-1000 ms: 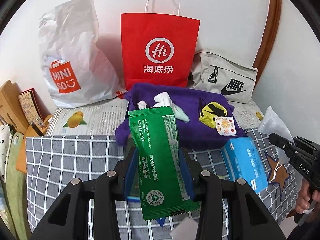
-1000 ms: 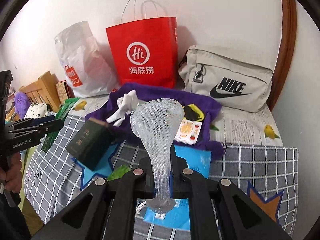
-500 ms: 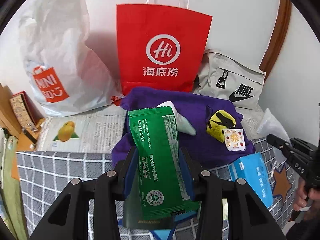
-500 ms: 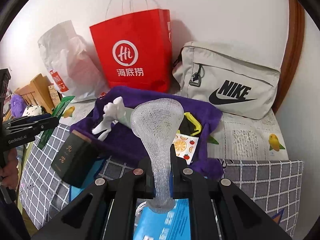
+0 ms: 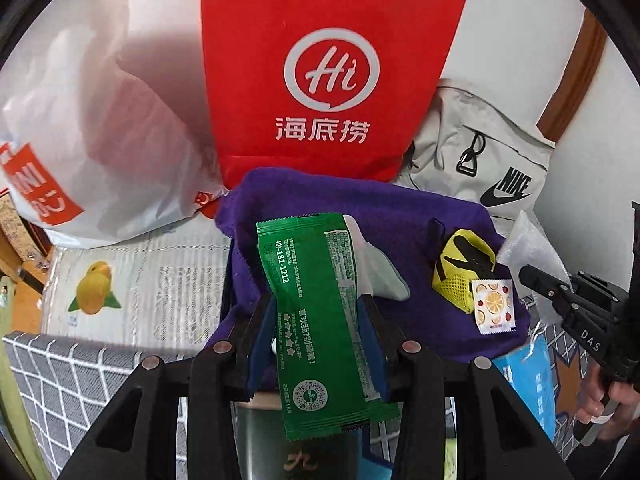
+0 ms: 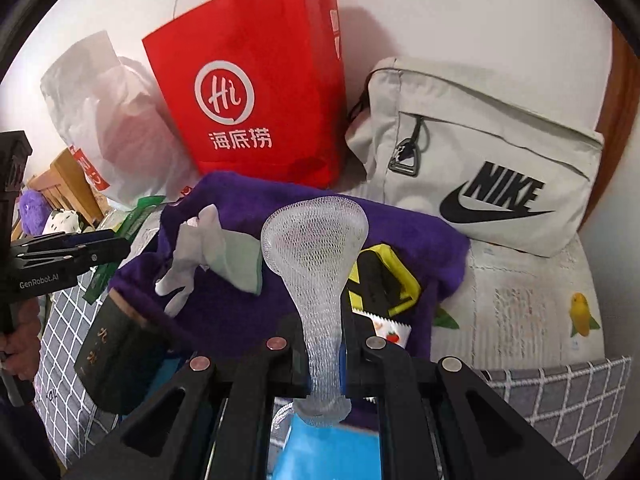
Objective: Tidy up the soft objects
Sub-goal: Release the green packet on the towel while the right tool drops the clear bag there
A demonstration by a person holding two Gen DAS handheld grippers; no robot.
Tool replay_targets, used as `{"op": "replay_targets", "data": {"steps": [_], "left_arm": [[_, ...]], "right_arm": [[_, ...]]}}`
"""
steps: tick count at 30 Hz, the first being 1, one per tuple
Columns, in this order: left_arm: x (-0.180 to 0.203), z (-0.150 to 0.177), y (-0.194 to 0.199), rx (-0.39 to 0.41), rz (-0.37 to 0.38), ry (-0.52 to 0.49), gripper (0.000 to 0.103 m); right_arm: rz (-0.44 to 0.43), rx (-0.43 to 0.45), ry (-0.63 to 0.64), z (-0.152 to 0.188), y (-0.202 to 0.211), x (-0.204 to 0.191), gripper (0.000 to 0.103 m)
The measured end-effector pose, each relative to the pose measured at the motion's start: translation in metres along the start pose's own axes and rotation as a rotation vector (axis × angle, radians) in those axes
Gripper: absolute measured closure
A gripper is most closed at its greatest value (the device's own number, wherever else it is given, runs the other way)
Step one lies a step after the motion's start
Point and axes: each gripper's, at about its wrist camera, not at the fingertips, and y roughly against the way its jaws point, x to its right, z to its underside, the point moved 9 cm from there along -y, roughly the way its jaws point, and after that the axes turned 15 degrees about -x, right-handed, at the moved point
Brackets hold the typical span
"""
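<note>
My left gripper (image 5: pixel 316 344) is shut on a green snack packet (image 5: pixel 320 320), which stands up between the blue pads over the purple cloth (image 5: pixel 420 224). My right gripper (image 6: pixel 324 356) is shut on a white foam net sleeve (image 6: pixel 316 248), pinched at its narrow end, its wide end fanning upward. On the purple cloth (image 6: pixel 320 200) lie a pale glove (image 6: pixel 216 252), a yellow-and-black mesh pouch (image 5: pixel 460 268) and a small fruit-print sachet (image 5: pixel 494 306). The right gripper (image 5: pixel 560 292) shows at the right edge of the left wrist view; the left gripper (image 6: pixel 72 252) at the left edge of the right wrist view.
Against the wall stand a red paper bag (image 5: pixel 328 76), a white plastic bag (image 5: pixel 92 128) and a beige Nike bag (image 6: pixel 480 160). A dark green box (image 6: pixel 112 344) and a blue pack (image 5: pixel 528 384) lie on the checked cover (image 6: pixel 560 392). Wooden furniture (image 6: pixel 68 184) is at left.
Both grippers have moved forward and a little lower toward the purple cloth and the bags, which now look larger. Each still holds its item as before.
</note>
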Motion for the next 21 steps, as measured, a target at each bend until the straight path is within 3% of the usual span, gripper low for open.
{"op": "replay_targets", "data": {"steps": [21], "left_arm": [[-0.014,-0.026,-0.057,-0.102,-0.02,0.002,0.062]], "right_arm": [[-0.01,-0.164,0.001,-0.014,-0.08,-0.002,0.093]]}}
